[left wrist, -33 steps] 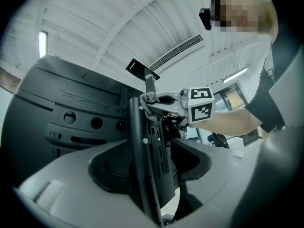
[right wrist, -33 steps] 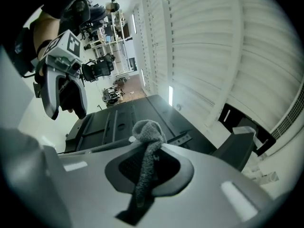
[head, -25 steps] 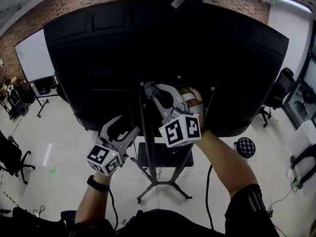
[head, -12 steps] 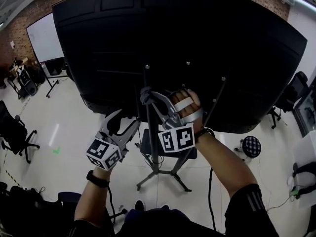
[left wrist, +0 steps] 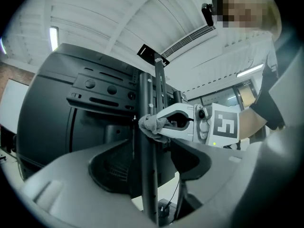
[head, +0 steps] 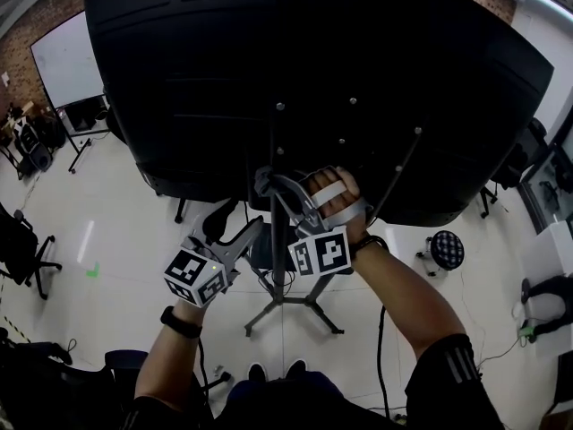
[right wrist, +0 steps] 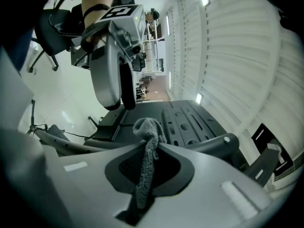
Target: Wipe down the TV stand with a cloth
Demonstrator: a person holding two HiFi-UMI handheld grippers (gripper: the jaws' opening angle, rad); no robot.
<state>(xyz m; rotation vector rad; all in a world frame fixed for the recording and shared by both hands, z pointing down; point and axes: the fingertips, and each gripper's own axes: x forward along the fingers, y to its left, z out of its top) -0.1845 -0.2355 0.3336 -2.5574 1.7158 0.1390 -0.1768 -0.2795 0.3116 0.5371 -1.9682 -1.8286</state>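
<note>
The room has a pale, glossy floor (head: 116,276) and a brick wall (head: 18,25) at the far left, with a whiteboard (head: 67,61) standing in front of it. An office chair (head: 22,249) sits at the left edge and a round stool (head: 446,249) stands off to the right. A large black TV (head: 340,61), seen from its back, fills the upper middle of the head view. It is mounted on a TV stand whose dark upright pole (head: 277,204) runs down to splayed legs (head: 309,307) on the floor. The right arm reaches forward from the lower right, and the right hand (head: 336,200) holds the right claw (head: 267,184) up against the pole just below the bottom edge of the TV. Its jaws are closed on a grey cloth (right wrist: 148,141), whose bunched end pokes out past the tips and touches the pole. The left claw (head: 235,231) sits lower and just left of the pole, angled up toward it, above a wrist with a dark watch (head: 179,321). Its jaws stand well apart and grip nothing. In the left gripper view the pole rises in the gap between them, with the cloth pressed to it higher up.
</note>
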